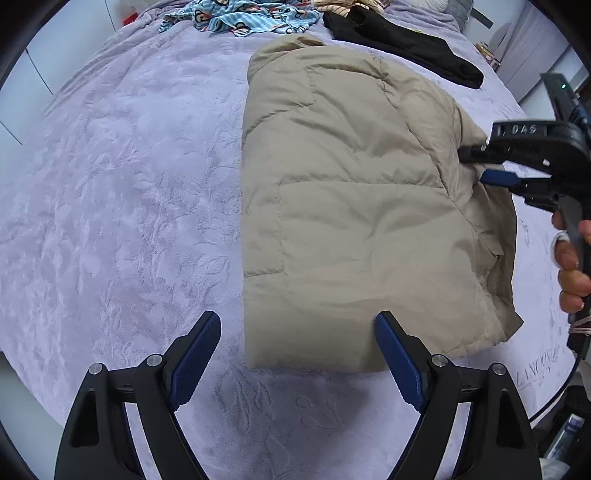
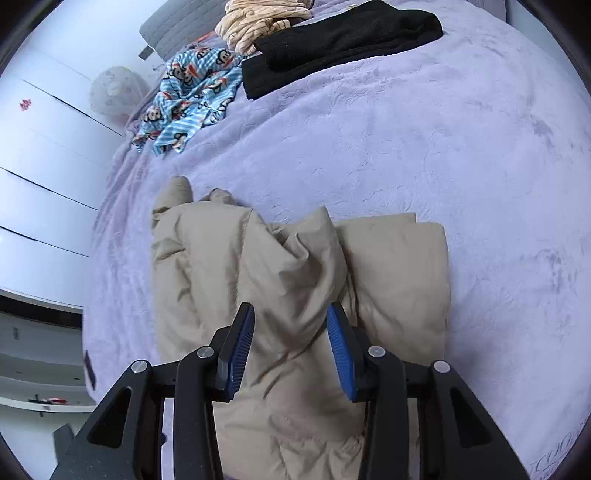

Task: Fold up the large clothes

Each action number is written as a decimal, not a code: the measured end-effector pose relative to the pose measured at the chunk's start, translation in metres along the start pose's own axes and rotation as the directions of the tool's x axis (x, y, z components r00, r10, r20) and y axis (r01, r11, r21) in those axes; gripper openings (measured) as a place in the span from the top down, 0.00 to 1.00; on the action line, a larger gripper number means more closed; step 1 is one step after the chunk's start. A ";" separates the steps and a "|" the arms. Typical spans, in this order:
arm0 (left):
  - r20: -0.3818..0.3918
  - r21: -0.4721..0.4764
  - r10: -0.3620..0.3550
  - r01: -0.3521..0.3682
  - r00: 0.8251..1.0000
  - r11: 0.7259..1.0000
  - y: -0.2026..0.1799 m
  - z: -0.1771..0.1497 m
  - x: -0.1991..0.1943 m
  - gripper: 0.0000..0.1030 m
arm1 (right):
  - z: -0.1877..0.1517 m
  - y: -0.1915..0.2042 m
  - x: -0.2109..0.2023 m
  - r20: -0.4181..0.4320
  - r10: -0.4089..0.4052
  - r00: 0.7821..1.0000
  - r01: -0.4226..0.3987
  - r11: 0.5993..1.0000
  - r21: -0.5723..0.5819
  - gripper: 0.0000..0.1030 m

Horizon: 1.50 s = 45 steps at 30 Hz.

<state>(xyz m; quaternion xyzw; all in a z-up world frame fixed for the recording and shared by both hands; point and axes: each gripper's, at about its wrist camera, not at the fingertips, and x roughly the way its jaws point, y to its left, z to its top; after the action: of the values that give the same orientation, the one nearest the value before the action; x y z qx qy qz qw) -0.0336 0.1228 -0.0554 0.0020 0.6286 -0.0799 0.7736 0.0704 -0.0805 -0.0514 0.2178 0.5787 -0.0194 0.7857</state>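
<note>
A beige puffer jacket (image 1: 354,206) lies folded into a rough rectangle on the lavender bedspread (image 1: 129,184). My left gripper (image 1: 297,332) is open and empty over the jacket's near left corner. My right gripper (image 1: 476,166) reaches in from the right at the jacket's right edge. In the right wrist view my right gripper (image 2: 290,325) is partly open, its blue pads either side of a raised fold of the jacket (image 2: 295,266), not pinching it.
At the far end of the bed lie a black garment (image 1: 402,40), a blue cartoon-print garment (image 1: 243,16) and a cream striped one (image 2: 258,18). White cupboards (image 2: 44,155) stand beside the bed. A bare bedspread stretch (image 2: 461,147) lies beyond the jacket.
</note>
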 end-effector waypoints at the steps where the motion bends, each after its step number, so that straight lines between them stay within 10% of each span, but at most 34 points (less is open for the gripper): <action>1: -0.001 -0.002 0.001 -0.001 1.000 1.000 0.002 0.003 0.002 0.17 | 0.001 -0.002 0.013 -0.030 -0.039 0.999 0.039 0.999 0.003 0.60; 16: -0.073 0.057 0.007 -0.003 0.997 0.998 -0.006 0.019 0.051 0.13 | -0.010 -0.038 0.049 -0.144 -0.114 0.983 0.119 0.992 0.028 0.64; 29: 0.033 0.012 -0.018 0.018 0.999 1.000 -0.014 -0.015 -0.023 0.13 | -0.057 -0.055 -0.035 -0.109 0.046 0.993 -0.041 0.998 0.047 0.61; 45: 0.153 0.000 0.033 -0.034 0.988 0.999 -0.046 -0.069 -0.103 0.00 | -0.137 -0.076 -0.117 -0.055 0.003 0.998 -0.006 0.999 -0.043 0.22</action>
<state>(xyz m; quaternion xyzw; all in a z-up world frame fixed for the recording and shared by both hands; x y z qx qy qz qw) -0.1266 0.0965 0.0347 0.0076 0.5673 -0.0677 0.8207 -0.1130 -0.1254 -0.0003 0.2025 0.5999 0.0008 0.7740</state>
